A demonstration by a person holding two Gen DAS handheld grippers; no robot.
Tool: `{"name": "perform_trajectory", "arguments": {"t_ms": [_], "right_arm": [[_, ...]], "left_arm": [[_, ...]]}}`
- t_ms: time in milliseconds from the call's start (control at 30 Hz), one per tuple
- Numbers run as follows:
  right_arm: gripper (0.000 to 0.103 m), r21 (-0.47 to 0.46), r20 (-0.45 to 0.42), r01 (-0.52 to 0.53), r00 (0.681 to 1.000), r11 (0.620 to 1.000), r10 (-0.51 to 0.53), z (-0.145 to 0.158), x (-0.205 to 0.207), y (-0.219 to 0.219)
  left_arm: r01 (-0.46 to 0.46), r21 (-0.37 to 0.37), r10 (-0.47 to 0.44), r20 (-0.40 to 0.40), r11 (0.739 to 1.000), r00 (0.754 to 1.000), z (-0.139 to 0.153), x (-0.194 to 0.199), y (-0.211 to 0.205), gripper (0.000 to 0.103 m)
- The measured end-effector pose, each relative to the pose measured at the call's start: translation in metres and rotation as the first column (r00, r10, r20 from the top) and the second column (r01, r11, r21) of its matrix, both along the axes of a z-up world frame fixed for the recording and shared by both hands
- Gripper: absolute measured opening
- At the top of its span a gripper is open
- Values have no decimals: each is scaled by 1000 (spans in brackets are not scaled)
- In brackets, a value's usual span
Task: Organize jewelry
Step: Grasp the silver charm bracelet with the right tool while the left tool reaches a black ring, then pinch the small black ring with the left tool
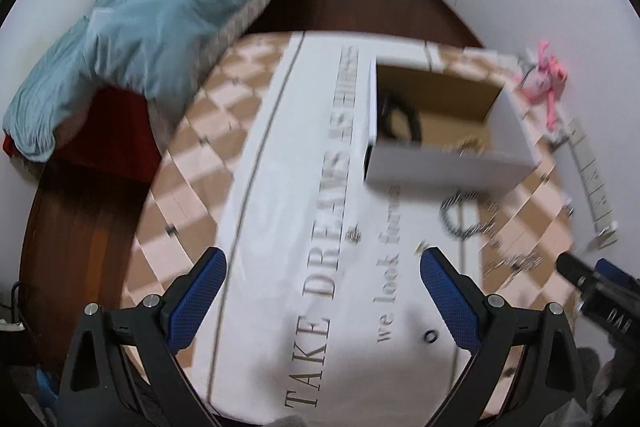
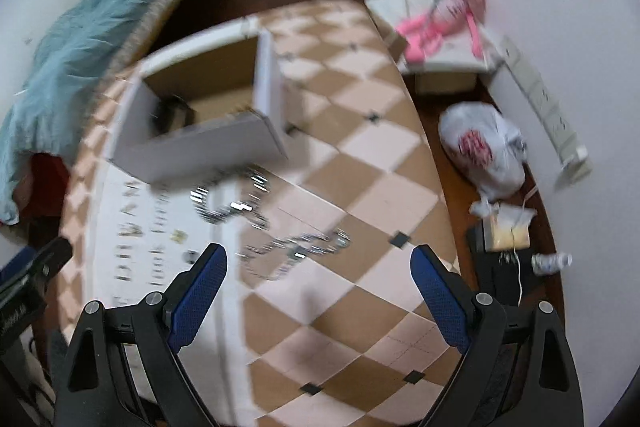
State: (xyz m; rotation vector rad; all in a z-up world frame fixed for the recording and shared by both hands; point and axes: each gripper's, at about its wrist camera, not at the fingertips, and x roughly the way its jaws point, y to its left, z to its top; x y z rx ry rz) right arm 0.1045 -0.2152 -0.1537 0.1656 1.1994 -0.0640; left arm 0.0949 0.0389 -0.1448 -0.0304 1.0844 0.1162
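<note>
An open white cardboard box [image 1: 448, 169] stands on the table, also in the right wrist view [image 2: 200, 151]; a dark item [image 1: 400, 115] lies inside it. A silver chain [image 1: 460, 211] lies just in front of the box, seen too from the right wrist [image 2: 228, 205]. A second silver chain [image 2: 304, 247] lies nearer. A small earring [image 1: 353, 235] and a dark ring [image 1: 431, 338] lie on the white cloth [image 1: 280, 267]. My left gripper [image 1: 322, 291] is open and empty above the cloth. My right gripper [image 2: 316, 291] is open and empty above the checkered table [image 2: 360, 187].
A bed with a blue blanket [image 1: 140, 39] is to the left. A pink plush toy [image 2: 444, 23] sits on a white box at the right. A white plastic bag [image 2: 484, 151] and small clutter lie on the floor by the wall. Both views are motion-blurred.
</note>
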Motion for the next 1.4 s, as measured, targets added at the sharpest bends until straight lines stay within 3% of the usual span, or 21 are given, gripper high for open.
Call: {"name": "perform_trajectory", "arguments": {"t_ms": [267, 400, 467, 500, 533, 567, 600, 700, 833, 1067, 1133, 1267, 1400], "right_arm": [[92, 10, -40, 47, 998, 999, -46, -62, 9, -14], [90, -49, 4, 5, 1000, 999, -5, -64, 11, 4], [83, -118, 4, -25, 1000, 993, 26, -66, 14, 15], [70, -128, 22, -36, 999, 991, 39, -65, 13, 19], [38, -135, 49, -46, 997, 990, 53, -62, 11, 22], [17, -142, 57, -58, 996, 988, 67, -61, 11, 25], [10, -144, 53, -63, 996, 988, 71, -61, 11, 26], [9, -125, 56, -75, 995, 989, 82, -60, 11, 24], [5, -20, 57, -52, 997, 998, 53, -53, 4, 5], [6, 79, 101, -23, 995, 997, 15, -26, -23, -12], [6, 96, 107, -18, 994, 995, 8, -19, -28, -16], [6, 106, 104, -4, 995, 994, -7, -16, -34, -22], [6, 113, 91, 13, 996, 994, -23, -20, -37, -27]], "left_arm": [[9, 11, -8, -94, 1000, 996, -54, 2, -11, 99], [26, 29, -23, -100, 999, 995, -60, -1, -15, 99], [32, 38, -28, -103, 999, 994, -61, -2, -17, 99], [36, 47, -31, -102, 998, 994, -61, -3, -18, 99], [39, 51, -34, -99, 998, 994, -61, -5, -19, 99], [42, 57, -36, -95, 997, 995, -60, -6, -19, 99], [44, 64, -38, -92, 997, 995, -59, -7, -20, 99], [57, 66, -50, -96, 996, 994, -60, -10, -22, 99], [77, 45, -72, -100, 996, 992, -58, -18, -29, 99], [183, -24, -185, -113, 983, 976, -65, -37, -64, 98], [206, -35, -208, -112, 978, 972, -68, -41, -72, 91], [221, -44, -225, -127, 974, 966, -75, -41, -82, 60], [231, -47, -235, -110, 972, 966, -74, -39, -86, 44]]}}
